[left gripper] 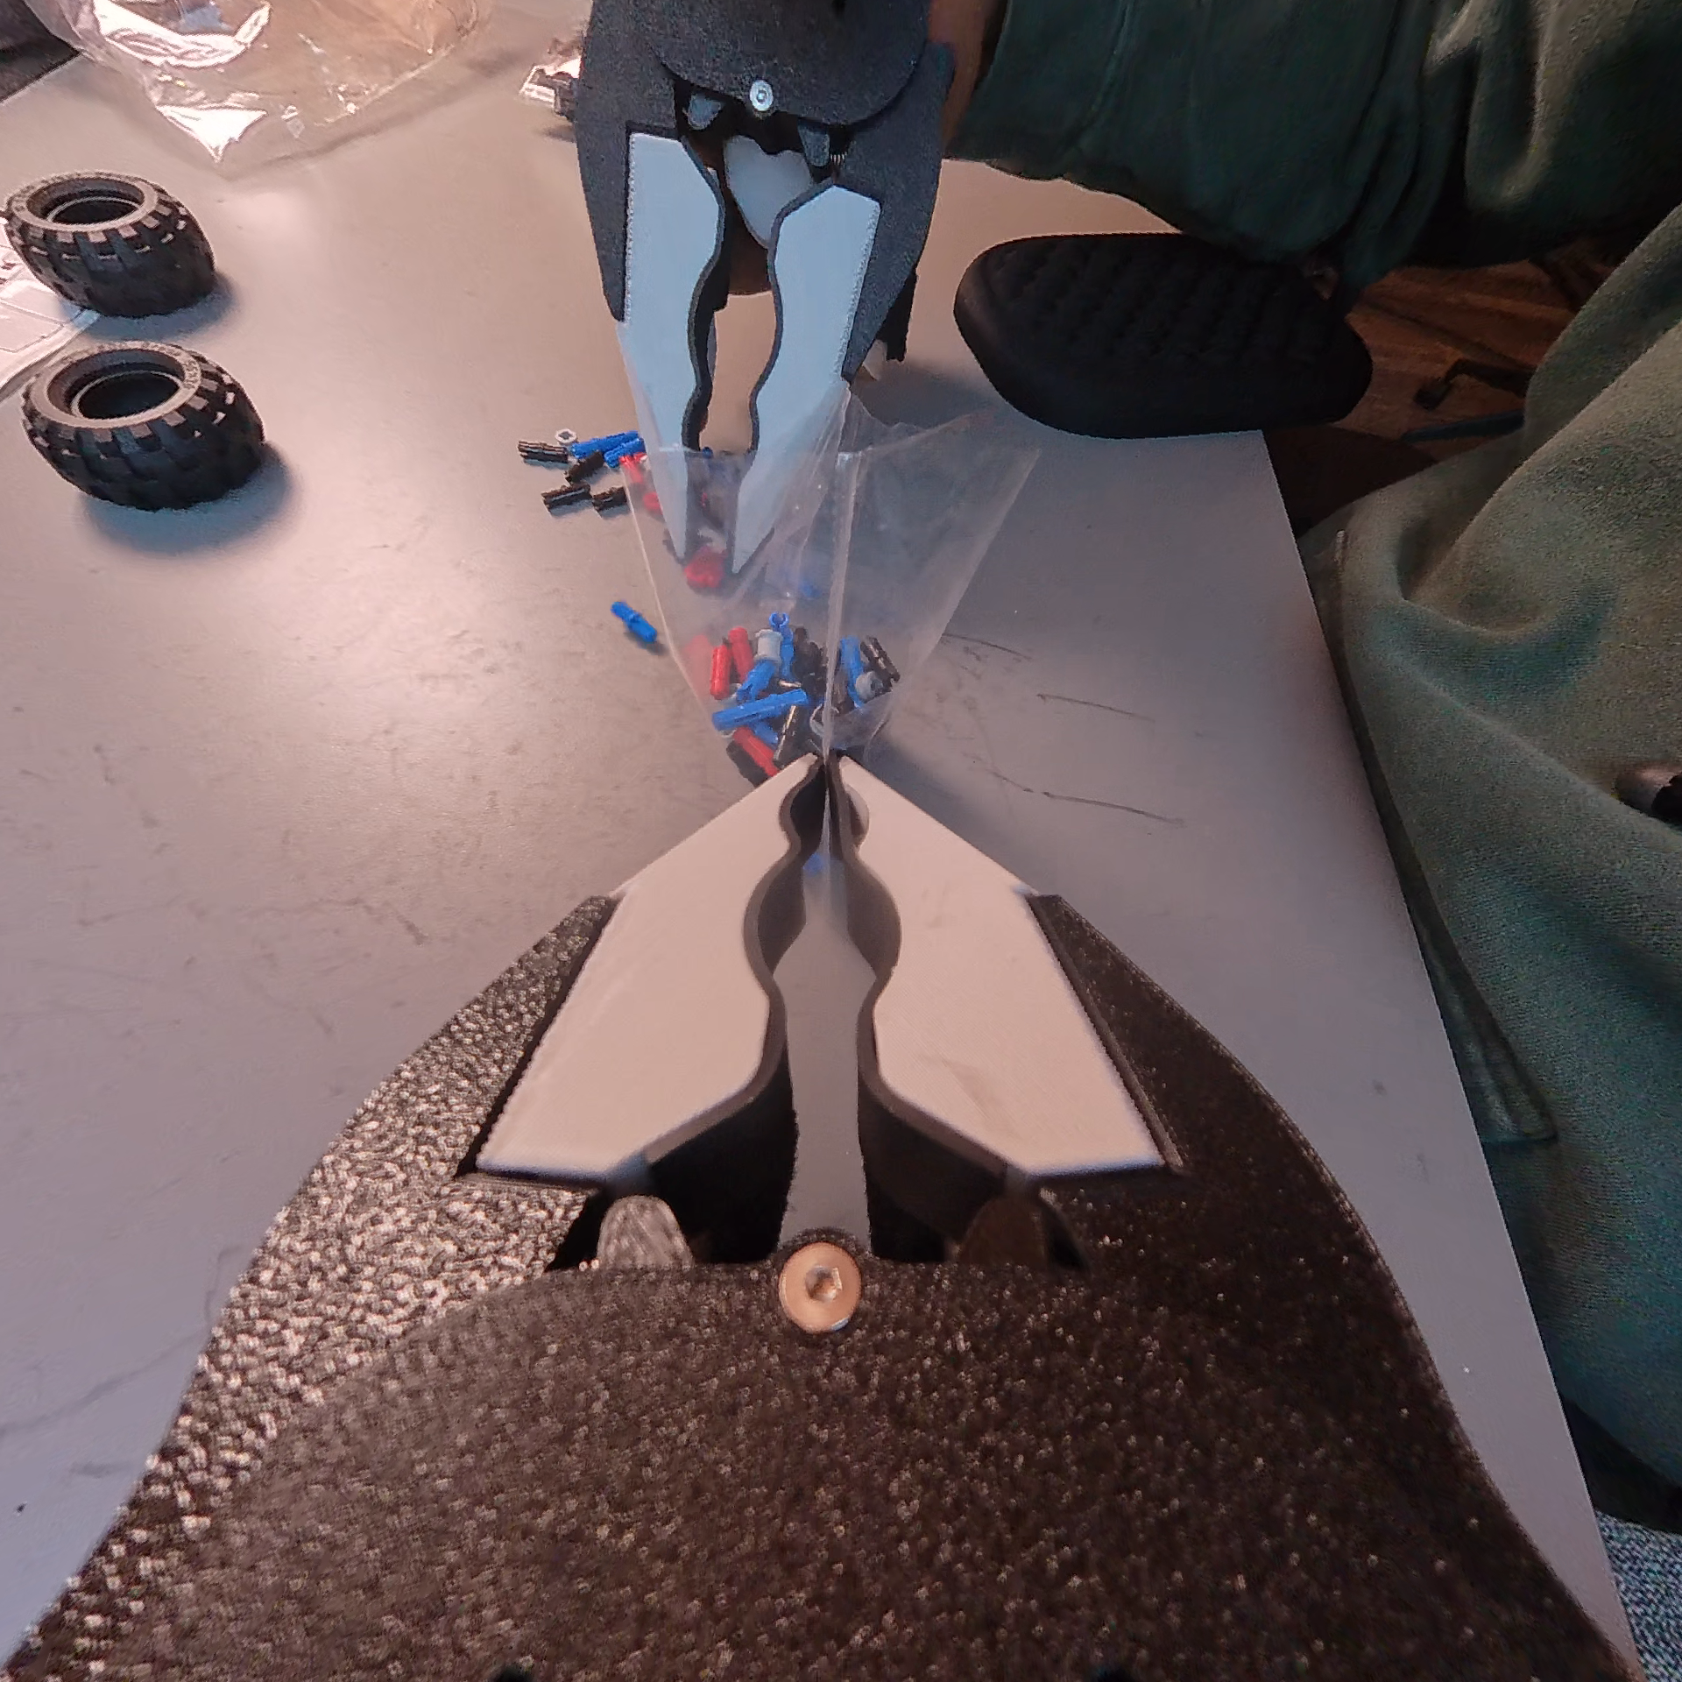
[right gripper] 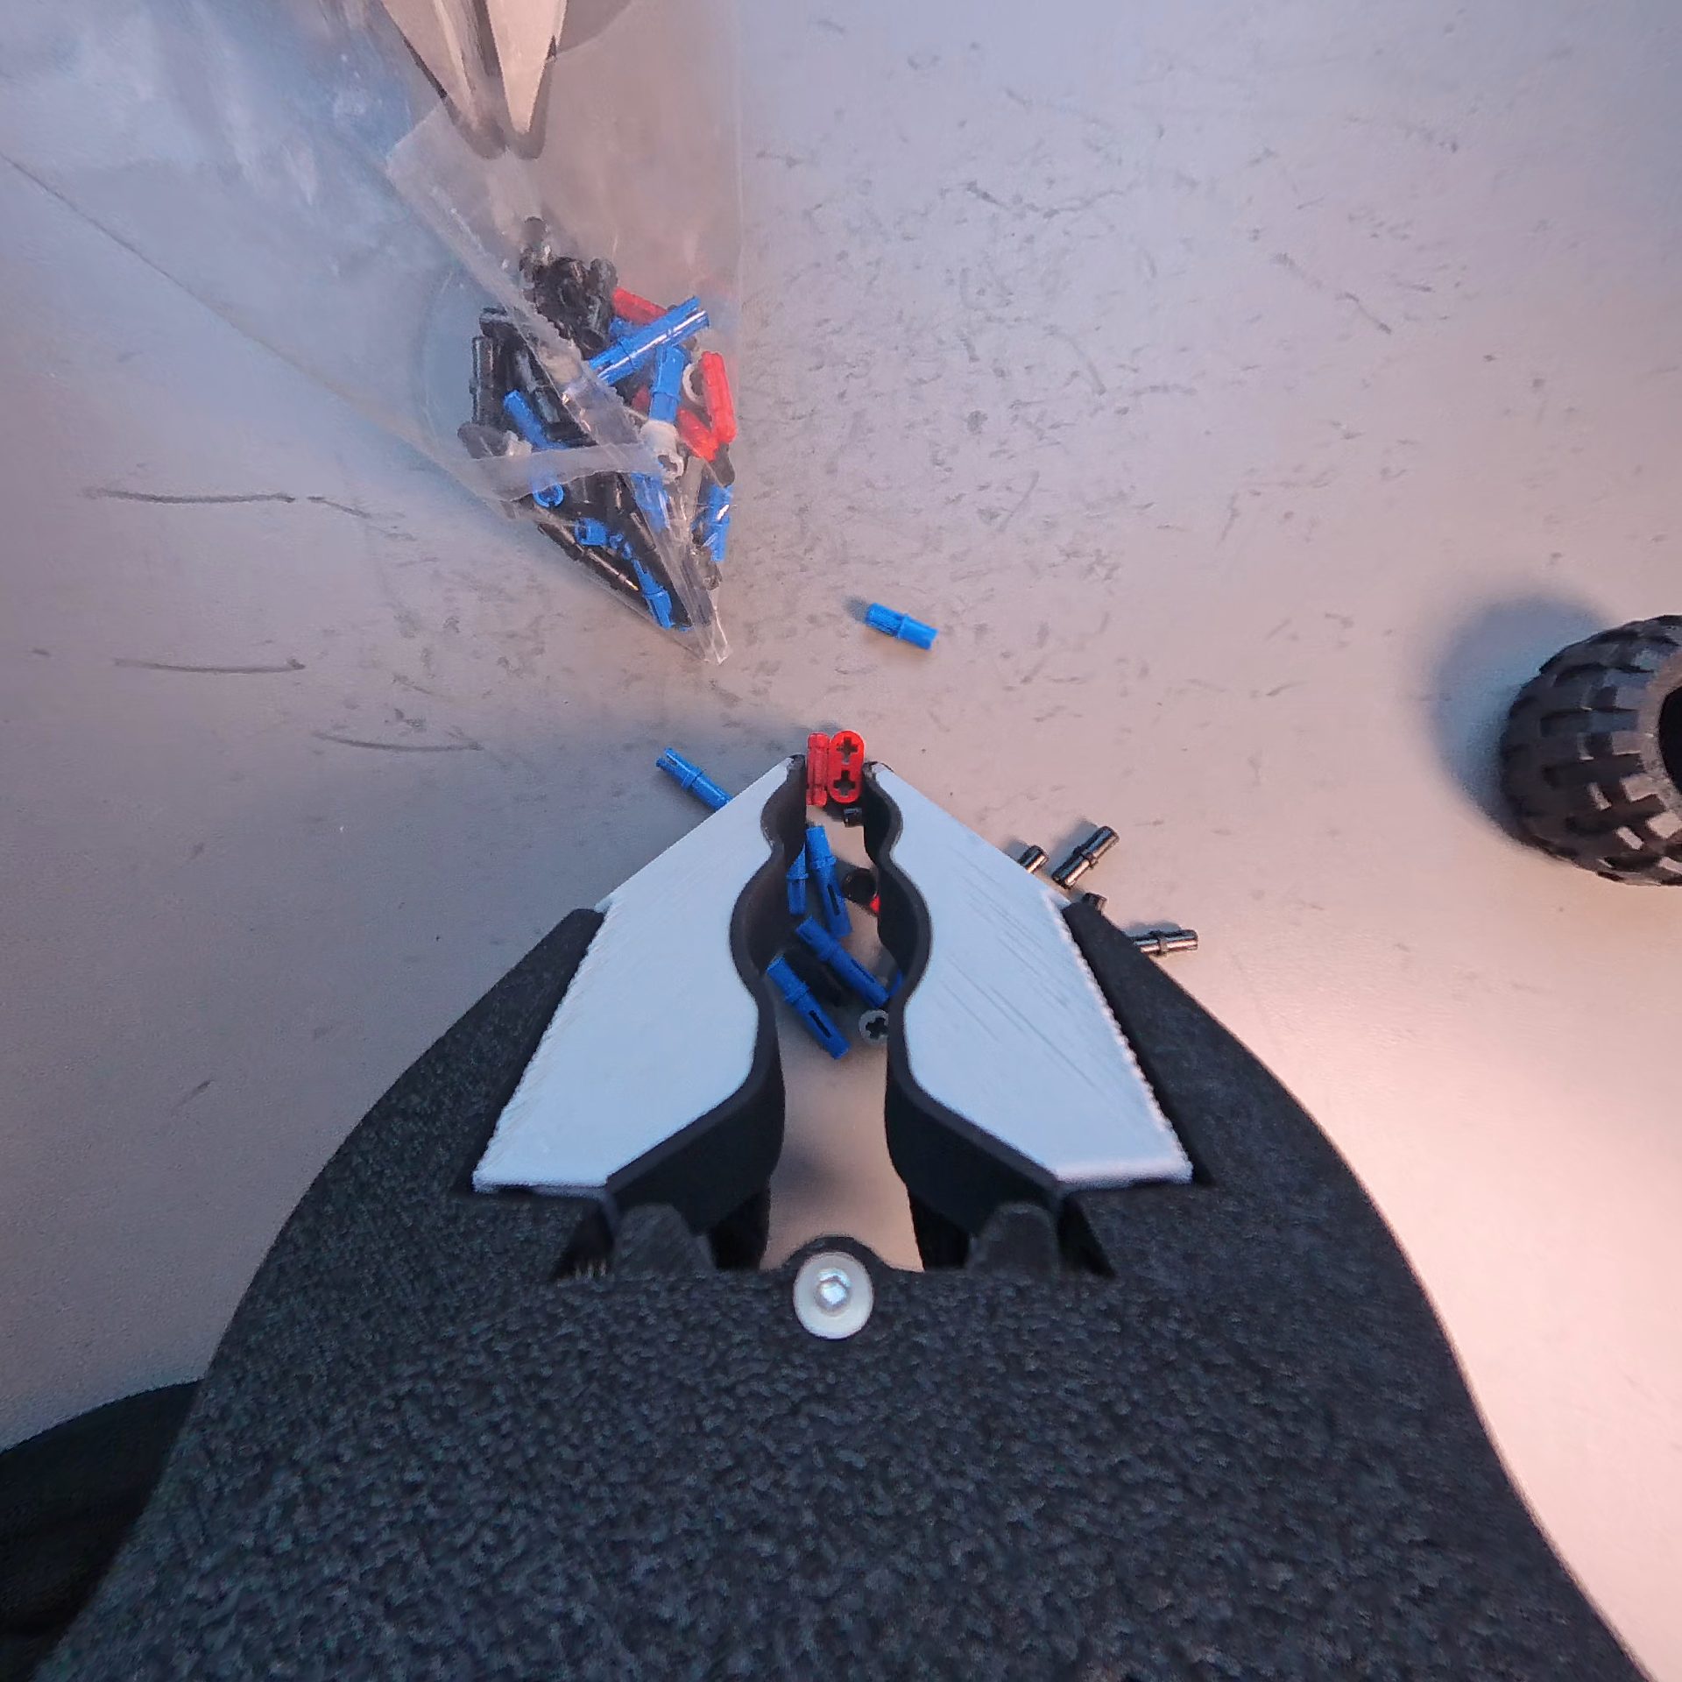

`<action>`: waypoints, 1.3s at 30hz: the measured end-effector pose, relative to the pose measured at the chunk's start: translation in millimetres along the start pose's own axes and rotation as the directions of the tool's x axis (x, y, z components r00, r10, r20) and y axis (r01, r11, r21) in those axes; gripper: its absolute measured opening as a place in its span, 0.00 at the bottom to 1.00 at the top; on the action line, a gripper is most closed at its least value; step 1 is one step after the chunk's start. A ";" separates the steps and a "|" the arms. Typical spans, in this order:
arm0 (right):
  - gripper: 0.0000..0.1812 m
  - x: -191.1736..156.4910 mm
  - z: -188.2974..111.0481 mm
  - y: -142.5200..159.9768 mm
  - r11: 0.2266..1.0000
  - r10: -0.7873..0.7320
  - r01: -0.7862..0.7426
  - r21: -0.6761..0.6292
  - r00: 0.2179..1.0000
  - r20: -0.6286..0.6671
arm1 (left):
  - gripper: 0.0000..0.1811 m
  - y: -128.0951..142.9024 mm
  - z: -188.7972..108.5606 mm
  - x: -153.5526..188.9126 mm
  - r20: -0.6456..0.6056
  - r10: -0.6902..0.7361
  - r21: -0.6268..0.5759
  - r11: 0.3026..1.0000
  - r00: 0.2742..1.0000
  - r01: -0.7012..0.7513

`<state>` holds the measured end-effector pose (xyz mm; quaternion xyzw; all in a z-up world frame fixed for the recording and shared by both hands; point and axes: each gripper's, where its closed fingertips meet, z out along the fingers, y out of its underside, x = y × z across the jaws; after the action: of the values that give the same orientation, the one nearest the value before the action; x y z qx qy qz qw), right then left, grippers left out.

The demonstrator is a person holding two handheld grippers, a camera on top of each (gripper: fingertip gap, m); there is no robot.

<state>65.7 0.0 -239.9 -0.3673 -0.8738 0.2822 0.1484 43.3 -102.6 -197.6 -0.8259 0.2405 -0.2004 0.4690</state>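
My left gripper (left gripper: 826, 772) is shut on the corner of a clear plastic bag (left gripper: 846, 546) and holds it up off the grey table (left gripper: 319, 819). Several small blue, red and black pins (left gripper: 787, 692) lie bunched in the bag's low end. The bag also shows in the right wrist view (right gripper: 592, 410). My right gripper (right gripper: 837, 774) is shut on a small red two-hole connector (right gripper: 837, 765) just above the table. In the left wrist view the right gripper (left gripper: 708, 557) points down behind the bag, over loose pins (left gripper: 582, 464).
Two black toy tyres (left gripper: 109, 241) (left gripper: 141, 423) sit at the left; one shows at the right of the right wrist view (right gripper: 1602, 755). Loose blue pins (right gripper: 899, 626) and black pins (right gripper: 1083, 856) lie on the table. Crumpled plastic wrap (left gripper: 227, 73), a black armrest (left gripper: 1156, 337) and a green sleeve (left gripper: 1274, 91) lie beyond. Some 12 centimetres of space lies between my two pairs of fingers. My right gripper is the nearer one to the black armrest (left gripper: 1156, 337): about 20 centimetres, against 25 centimetres.
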 end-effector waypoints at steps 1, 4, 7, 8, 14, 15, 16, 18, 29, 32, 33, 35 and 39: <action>0.06 0.0 -0.1 0.0 1.000 0.001 -0.001 0.001 1.000 -0.001 | 0.00 -0.1 0.0 0.0 -0.001 -0.001 0.000 1.000 1.000 0.001; 0.06 -0.2 -0.3 -0.2 1.000 -0.011 0.011 0.001 1.000 -0.009 | 0.00 0.0 0.0 0.0 -0.001 -0.002 0.000 1.000 1.000 0.002; 0.05 -1.7 -0.8 -1.2 1.000 -0.015 0.015 0.007 1.000 -0.006 | 0.00 0.1 0.0 0.0 -0.001 -0.002 0.000 1.000 1.000 0.002; 0.05 -2.2 -1.3 -1.9 1.000 -0.012 0.012 0.014 1.000 -0.003 | 0.00 0.1 -0.1 0.0 -0.001 -0.002 0.000 1.000 1.000 0.002; 0.05 -3.3 -6.6 -6.4 0.999 0.004 -0.005 0.047 1.000 0.008 | 0.00 0.1 0.1 0.1 0.000 -0.002 0.000 1.000 1.000 0.002; 0.05 -3.5 -7.8 -7.6 0.998 0.006 -0.007 0.054 1.000 0.009 | 0.00 0.2 0.1 0.1 0.000 -0.002 0.000 1.000 1.000 0.002; 0.05 -3.6 -9.0 -8.8 0.998 0.008 -0.008 0.060 1.000 0.011 | 0.00 0.2 0.1 0.1 0.000 -0.002 0.000 1.000 1.000 0.002; 0.05 -4.0 -11.9 -11.4 0.997 0.009 -0.010 0.074 1.000 0.012 | 0.00 0.2 0.2 0.1 0.000 -0.001 0.000 1.000 1.000 0.001; 0.06 -29.2 -53.4 -95.7 0.950 -0.082 0.044 0.310 0.990 0.111 | 0.00 0.3 0.5 0.0 0.000 -0.004 0.001 1.000 1.000 0.004; 0.06 -39.1 -42.7 -115.3 0.946 -0.157 0.121 0.301 0.983 0.098 | 0.00 0.5 0.4 0.0 0.002 -0.002 -0.001 1.000 1.000 0.002; 0.09 -39.0 -37.3 -116.2 0.947 -0.174 0.142 0.287 0.981 0.090 | 0.00 0.5 0.2 -0.1 0.002 -0.002 -0.001 1.000 1.000 0.002; 0.11 -36.2 -38.3 -119.2 0.943 -0.158 0.118 0.311 0.982 0.107 | 0.00 0.6 0.0 0.0 0.002 -0.001 -0.002 1.000 1.000 0.001; 0.10 -10.1 -54.5 -110.1 0.930 -0.052 0.013 0.368 0.994 0.097 | 0.00 0.7 -0.3 0.5 -0.004 0.000 -0.003 1.000 1.000 0.000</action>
<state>36.6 -49.3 -130.6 -0.3031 -0.8182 0.4569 0.1728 43.4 -103.4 -198.1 -0.8262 0.2418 -0.2015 0.4672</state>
